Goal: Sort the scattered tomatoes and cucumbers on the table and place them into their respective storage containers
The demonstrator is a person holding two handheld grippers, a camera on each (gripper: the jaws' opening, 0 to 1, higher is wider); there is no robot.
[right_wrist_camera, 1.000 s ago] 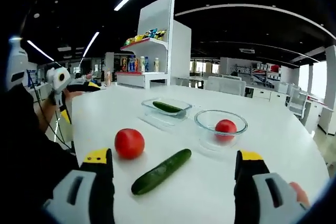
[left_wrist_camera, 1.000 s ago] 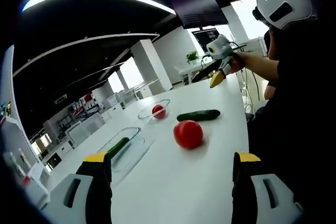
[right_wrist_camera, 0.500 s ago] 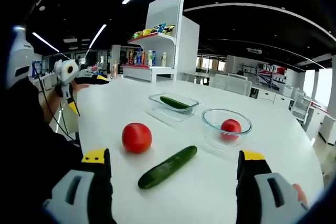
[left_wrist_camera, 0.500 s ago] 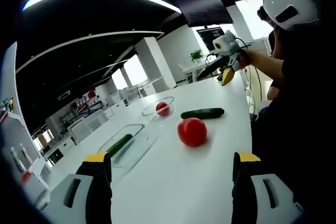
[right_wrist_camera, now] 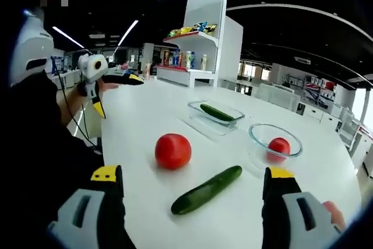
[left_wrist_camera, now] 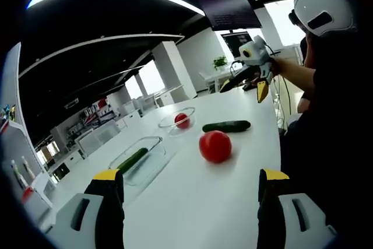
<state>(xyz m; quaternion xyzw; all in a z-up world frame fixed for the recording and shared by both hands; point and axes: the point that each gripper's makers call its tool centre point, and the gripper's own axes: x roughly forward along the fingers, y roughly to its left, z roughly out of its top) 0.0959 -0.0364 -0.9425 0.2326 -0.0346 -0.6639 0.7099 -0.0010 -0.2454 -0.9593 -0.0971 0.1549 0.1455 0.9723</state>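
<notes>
A loose red tomato [left_wrist_camera: 215,146] and a loose cucumber [left_wrist_camera: 227,126] lie on the white table [left_wrist_camera: 192,208]. My left gripper [left_wrist_camera: 190,183] is open above the near table, short of the tomato. In the right gripper view the tomato [right_wrist_camera: 173,150] and cucumber [right_wrist_camera: 206,189] lie just ahead of my open right gripper [right_wrist_camera: 193,174]. A round glass bowl [right_wrist_camera: 256,135] holds a tomato [right_wrist_camera: 279,147]. A rectangular glass container [right_wrist_camera: 201,119] holds a cucumber [right_wrist_camera: 216,112]. Each gripper appears in the other's view, hand-held and open: the right gripper [left_wrist_camera: 243,87], the left gripper [right_wrist_camera: 118,93].
The bowl [left_wrist_camera: 166,125] and the container [left_wrist_camera: 151,164] stand left of the loose produce in the left gripper view. A white shelf [right_wrist_camera: 201,45] with bottles and snacks rises behind the table. A person in dark sleeves [left_wrist_camera: 326,121] stands at the table's edge.
Both cameras have shifted slightly. In the left gripper view the right gripper has moved right and now shows both jaws spread. The tomatoes and cucumbers lie where they were.
</notes>
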